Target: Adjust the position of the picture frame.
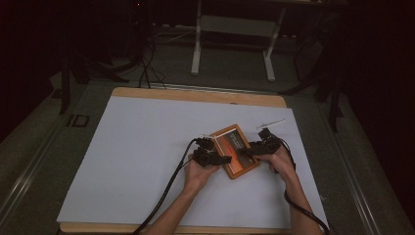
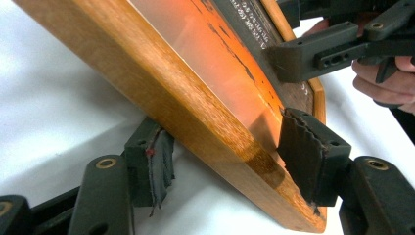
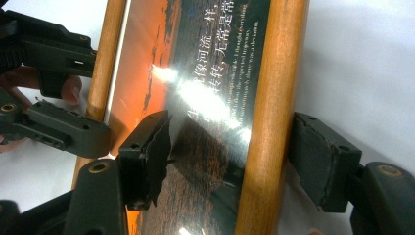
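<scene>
Wooden picture frame (image 1: 235, 151) lying on the white sheet (image 1: 142, 161) covering the desk, right of centre, nearer the front edge than the back. Glazed print inside: orange sunset over dark ground, white Chinese characters with tiny English lines beneath, too small to read. Left gripper (image 2: 230, 161) spread, straddling the frame's near rail, pads not pressing. Right gripper (image 3: 230, 156) spread wide around the opposite rail, one pad over the glass, the other just outside the wood. Slim white stick (image 1: 270, 123) near the desk's right edge, beyond the frame.
</scene>
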`<state>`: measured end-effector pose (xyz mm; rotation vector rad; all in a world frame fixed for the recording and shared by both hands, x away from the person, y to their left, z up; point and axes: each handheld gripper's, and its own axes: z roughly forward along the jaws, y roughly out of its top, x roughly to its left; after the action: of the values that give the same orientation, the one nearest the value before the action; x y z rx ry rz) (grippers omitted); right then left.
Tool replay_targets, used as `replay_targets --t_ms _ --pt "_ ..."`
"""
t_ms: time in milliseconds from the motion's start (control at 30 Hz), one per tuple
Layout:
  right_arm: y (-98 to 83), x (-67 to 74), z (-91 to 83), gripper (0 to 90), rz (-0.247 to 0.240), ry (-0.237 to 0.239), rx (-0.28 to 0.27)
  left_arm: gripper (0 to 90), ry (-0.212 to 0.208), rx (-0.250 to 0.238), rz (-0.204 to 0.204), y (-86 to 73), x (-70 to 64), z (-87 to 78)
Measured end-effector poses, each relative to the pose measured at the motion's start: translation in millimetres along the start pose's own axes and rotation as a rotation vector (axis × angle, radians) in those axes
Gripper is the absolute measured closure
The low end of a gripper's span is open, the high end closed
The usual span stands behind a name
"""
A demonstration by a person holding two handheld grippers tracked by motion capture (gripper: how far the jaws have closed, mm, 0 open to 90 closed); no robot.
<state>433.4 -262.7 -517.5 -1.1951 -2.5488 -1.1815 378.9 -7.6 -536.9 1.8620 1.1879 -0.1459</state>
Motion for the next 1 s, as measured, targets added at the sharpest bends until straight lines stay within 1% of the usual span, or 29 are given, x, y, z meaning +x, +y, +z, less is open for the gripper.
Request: replay_targets --t_ms 67,333,400,433,467,533,567,600,633,733,833,900,1000 --pt "-1.4 0.2 -1.8 35.3 0.012 -0.002 -0.009 40.7 -0.002 -0.005 0.002 1.3 0.3 -0.9" --pt "-5.6 4.0 -15.3 44.7 0.016 -0.014 -0.038 47.4 -0.011 -0.039 0.022 8.2 -0.8 -8.3" --pt "-6.4 4.5 -17.2 44.7 0.018 -0.013 -0.045 48.3 -0.011 -0.039 0.022 8.2 -0.8 -8.3" --pt "-6.4 4.5 -17.2 46.3 0.018 -0.013 -0.045 48.3 -0.019 -0.054 0.033 10.5 -1.2 -13.2" --pt "-9.3 4.9 -23.0 51.6 0.029 0.001 -0.071 51.4 -0.022 -0.058 0.037 11.1 -1.6 -14.9" --pt "-10.8 5.2 -26.6 54.7 0.033 0.011 -0.087 53.5 -0.027 -0.068 0.044 12.1 -2.3 -17.9" --pt "-10.8 5.2 -26.6 54.7 0.033 0.011 -0.087 54.5 -0.027 -0.068 0.044 12.1 -2.3 -17.9" --pt "-11.4 5.4 -27.9 56.2 0.032 0.014 -0.094 54.5 -0.031 -0.079 0.056 13.4 -3.7 -21.6" --pt "-12.8 6.5 -31.7 59.0 0.033 0.023 -0.111 56.5 -0.034 -0.084 0.058 13.8 -4.4 -23.2" --pt "-15.0 8.5 -37.1 62.4 0.031 0.033 -0.135 60.0 -0.051 -0.103 0.065 16.0 -5.3 -29.2" --pt "-17.3 11.9 -41.7 63.8 0.022 0.046 -0.159 62.1 -0.059 -0.115 0.073 18.3 -6.2 -33.9" --pt "-18.2 14.4 -41.9 64.2 0.009 0.045 -0.165 62.3 -0.059 -0.117 0.084 19.3 -5.8 -36.9" --pt "-19.3 17.7 -40.5 64.3 0.007 0.048 -0.175 63.5 -0.072 -0.128 0.093 20.4 -4.3 -42.8"
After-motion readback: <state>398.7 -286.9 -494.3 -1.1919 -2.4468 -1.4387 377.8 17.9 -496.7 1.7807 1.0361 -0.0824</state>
